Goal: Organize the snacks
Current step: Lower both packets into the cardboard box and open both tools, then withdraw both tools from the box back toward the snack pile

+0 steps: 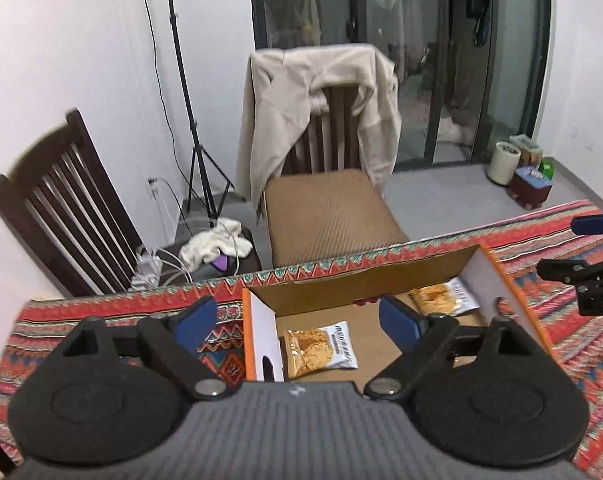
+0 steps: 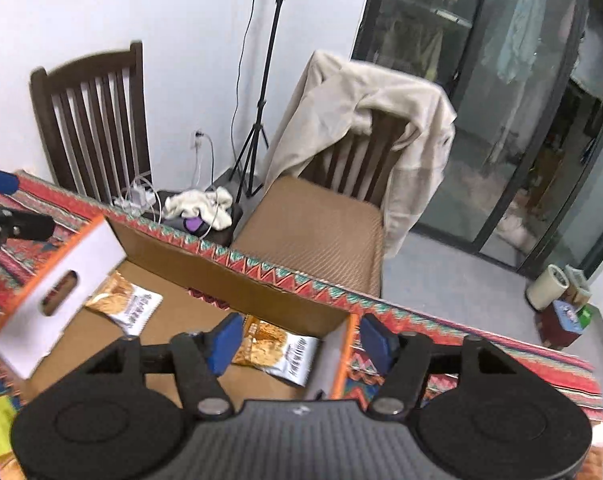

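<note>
White-walled room with dark glass sliding doors (image 1: 441,60) at the back, grey floor, black tripod (image 1: 189,120) in the corner. Woven tablecloth (image 1: 121,312) in red, teal and orange zigzag bands over the table. Beyond the far edge, two dark slatted wooden chairs: one bare (image 1: 57,200), one draped with a soft beige jacket (image 1: 301,112) above a ribbed tan seat cushion (image 1: 329,212).

On the cloth, an open cardboard box (image 1: 261,328): plain brown inside, white end walls with orange edging, an oval hand slot cut in the end wall. Flat on the box floor, two crinkly foil snack packets, gold and silver, well apart: one (image 1: 321,350) near the left end wall, the other (image 1: 445,298) toward the right end wall.

Left gripper (image 1: 297,320) poised above the left end of the box, angled downward, jaws spread wide with nothing between them; blue pads (image 1: 193,320) on matte black linkage arms, round black hubs and a ribbed grey body behind. Left end wall and the nearer packet visible in the gap, untouched.

Right gripper (image 2: 297,340) likewise tilted downward over the right end of the box, jaws parted and empty; left blue pad (image 2: 225,340) in front of the second packet (image 2: 277,350), right pad outside the orange-edged end wall (image 2: 333,356). Same black-and-grey build. Each gripper's blue tip visible at the edge of the other's view, clear of the box.
</note>
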`<state>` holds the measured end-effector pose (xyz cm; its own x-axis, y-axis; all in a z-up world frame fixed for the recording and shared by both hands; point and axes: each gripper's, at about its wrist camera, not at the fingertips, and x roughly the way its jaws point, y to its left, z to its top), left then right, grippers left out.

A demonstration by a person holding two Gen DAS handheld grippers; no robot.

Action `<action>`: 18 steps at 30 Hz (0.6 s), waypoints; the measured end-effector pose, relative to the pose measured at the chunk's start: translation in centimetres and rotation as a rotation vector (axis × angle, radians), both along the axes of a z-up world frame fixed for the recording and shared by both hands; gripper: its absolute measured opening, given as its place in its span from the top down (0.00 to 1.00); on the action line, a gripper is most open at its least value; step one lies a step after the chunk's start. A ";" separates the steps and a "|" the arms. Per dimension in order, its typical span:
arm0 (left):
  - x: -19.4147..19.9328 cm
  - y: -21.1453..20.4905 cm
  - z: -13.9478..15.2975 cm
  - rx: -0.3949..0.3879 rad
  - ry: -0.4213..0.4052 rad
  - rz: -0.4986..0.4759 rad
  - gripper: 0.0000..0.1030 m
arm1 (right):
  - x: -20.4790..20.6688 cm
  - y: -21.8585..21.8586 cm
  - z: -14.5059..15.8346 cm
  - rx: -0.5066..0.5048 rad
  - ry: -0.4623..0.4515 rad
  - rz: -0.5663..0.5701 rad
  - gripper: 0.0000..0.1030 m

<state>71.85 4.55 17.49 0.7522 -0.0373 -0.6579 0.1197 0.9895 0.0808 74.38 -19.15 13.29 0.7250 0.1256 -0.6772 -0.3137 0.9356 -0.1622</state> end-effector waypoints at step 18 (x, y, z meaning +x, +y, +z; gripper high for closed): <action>-32.7 0.1 1.5 -0.202 -0.083 -0.085 0.00 | -31.6 -6.6 6.7 0.159 -0.108 0.047 0.04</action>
